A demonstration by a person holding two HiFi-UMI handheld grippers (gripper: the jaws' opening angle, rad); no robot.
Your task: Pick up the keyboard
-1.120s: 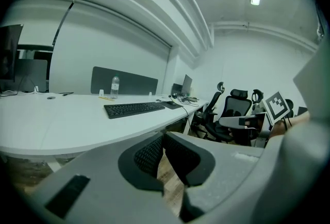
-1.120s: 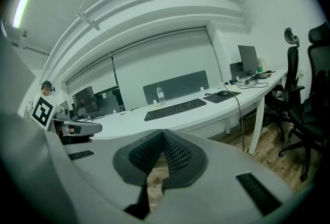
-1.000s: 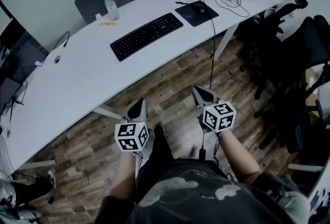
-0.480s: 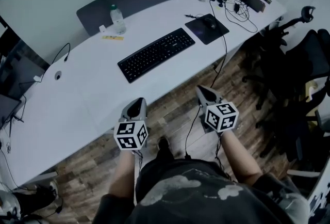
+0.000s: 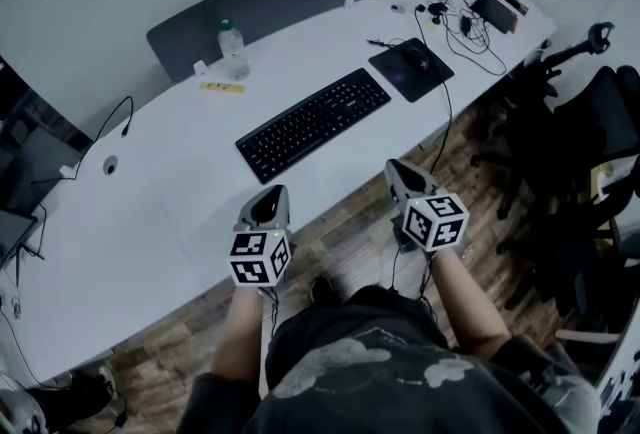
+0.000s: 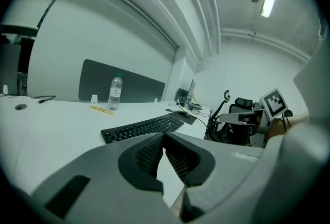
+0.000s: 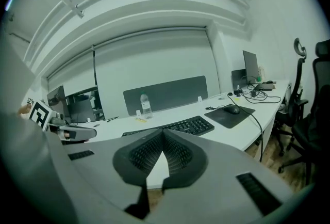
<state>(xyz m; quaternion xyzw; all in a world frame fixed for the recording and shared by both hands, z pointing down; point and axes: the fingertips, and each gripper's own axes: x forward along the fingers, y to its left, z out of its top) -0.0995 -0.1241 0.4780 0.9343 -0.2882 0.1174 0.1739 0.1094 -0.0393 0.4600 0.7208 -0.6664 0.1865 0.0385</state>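
A black keyboard [image 5: 314, 123] lies slantwise on the long white desk [image 5: 150, 212], also seen flat on the desk in the left gripper view as the keyboard [image 6: 142, 128] and in the right gripper view as the keyboard [image 7: 178, 126]. My left gripper [image 5: 272, 196] is shut and empty, held over the desk's near edge, short of the keyboard. My right gripper [image 5: 396, 168] is also shut and empty, over the wooden floor just off the desk edge, to the keyboard's near right.
A water bottle [image 5: 232, 49] and a yellow strip [image 5: 221, 87] sit behind the keyboard by a grey divider panel [image 5: 262, 6]. A mouse on a dark mat [image 5: 411, 69] trails a cable over the edge. Black office chairs [image 5: 575, 142] crowd the right. Cables and devices [image 5: 480, 2] fill the far corner.
Both grippers and the view have moved toward the desk; the keyboard now lies closer in front of them. Both stay shut.
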